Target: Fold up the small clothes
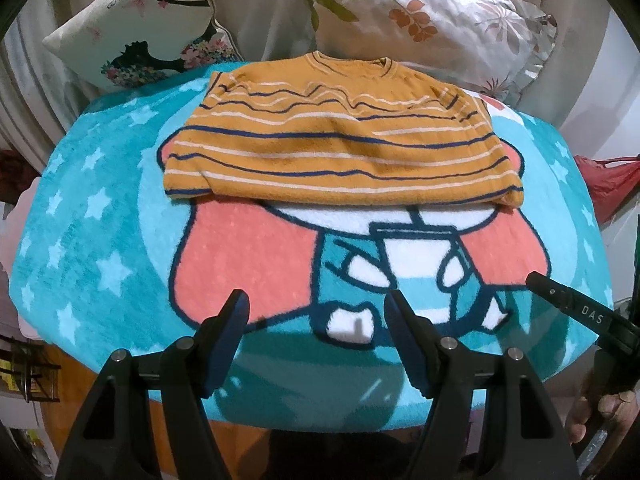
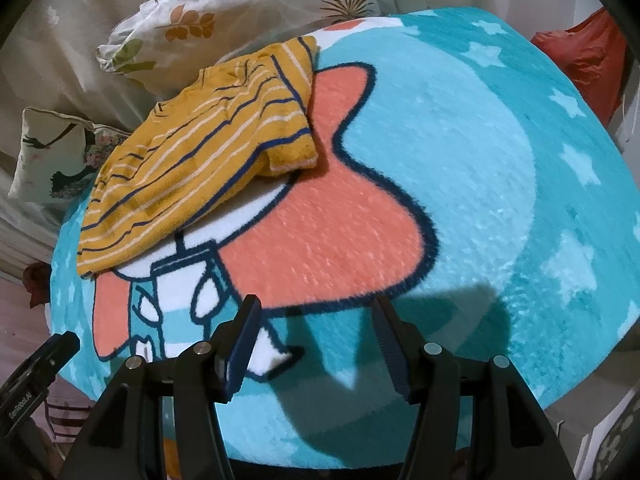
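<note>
Both grippers hang with jaws spread wide and nothing between them: the left gripper [image 1: 316, 312] and the right gripper [image 2: 316, 316], above the turquoise cartoon blanket [image 1: 100, 240]. The folded mustard striped shirt [image 1: 320, 140] lies at twelve o'clock from the left gripper, near two pillows [image 1: 420, 12]

Rug [image 1: 100, 216] bare near side; shirt [image 1: 320, 152], pillows [image 1: 420, 20] block far side.
</note>
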Demonstrator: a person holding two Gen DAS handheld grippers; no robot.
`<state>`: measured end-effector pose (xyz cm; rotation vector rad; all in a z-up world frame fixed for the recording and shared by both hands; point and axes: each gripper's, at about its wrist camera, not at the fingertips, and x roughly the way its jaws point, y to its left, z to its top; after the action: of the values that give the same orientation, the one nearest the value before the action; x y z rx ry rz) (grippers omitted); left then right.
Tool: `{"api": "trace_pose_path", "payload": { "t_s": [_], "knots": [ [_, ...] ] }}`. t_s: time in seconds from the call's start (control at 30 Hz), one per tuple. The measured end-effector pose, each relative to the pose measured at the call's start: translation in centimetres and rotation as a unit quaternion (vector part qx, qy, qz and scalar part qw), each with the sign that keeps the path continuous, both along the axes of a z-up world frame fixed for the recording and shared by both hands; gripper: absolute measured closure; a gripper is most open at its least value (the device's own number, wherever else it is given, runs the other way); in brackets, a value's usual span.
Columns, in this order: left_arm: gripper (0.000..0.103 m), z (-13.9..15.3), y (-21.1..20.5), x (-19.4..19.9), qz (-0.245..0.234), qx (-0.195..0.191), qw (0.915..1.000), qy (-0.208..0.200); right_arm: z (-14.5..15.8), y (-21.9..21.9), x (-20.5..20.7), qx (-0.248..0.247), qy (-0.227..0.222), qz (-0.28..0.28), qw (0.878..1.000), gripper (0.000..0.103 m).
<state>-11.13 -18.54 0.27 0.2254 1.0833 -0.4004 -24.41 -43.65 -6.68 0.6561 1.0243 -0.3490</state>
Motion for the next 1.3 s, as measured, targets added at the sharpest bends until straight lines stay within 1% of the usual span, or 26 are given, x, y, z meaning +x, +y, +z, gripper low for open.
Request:
{"api": "trace_pose_path", "payload": {
  "t_s": [0.57, 0.8, 1.3],
  "knots": [
    [0.033, -0.2, 1.6, -0.8, 0.010, -0.001, 0.9999, 0.003, -0.3, 1.4, 0.0, -0.001, 0.003, 0.012, 1.000, 0.039],
    [0.032, -0.2, 1.5, -0.8, 0.012, -0.001, 0.9999, 0.004, -0.3, 2.1, -0.1, -0.003, 0.005, 0.015, 1.000, 0.039],
    [0.031, -0.1, 3.8, -1.3, 0.023, -0.012, 0.9997, 0.001, 0.1, 3.9, 0.3, -0.014, 0.003, 0.034, 0.999, 0.038]
  ]
}}
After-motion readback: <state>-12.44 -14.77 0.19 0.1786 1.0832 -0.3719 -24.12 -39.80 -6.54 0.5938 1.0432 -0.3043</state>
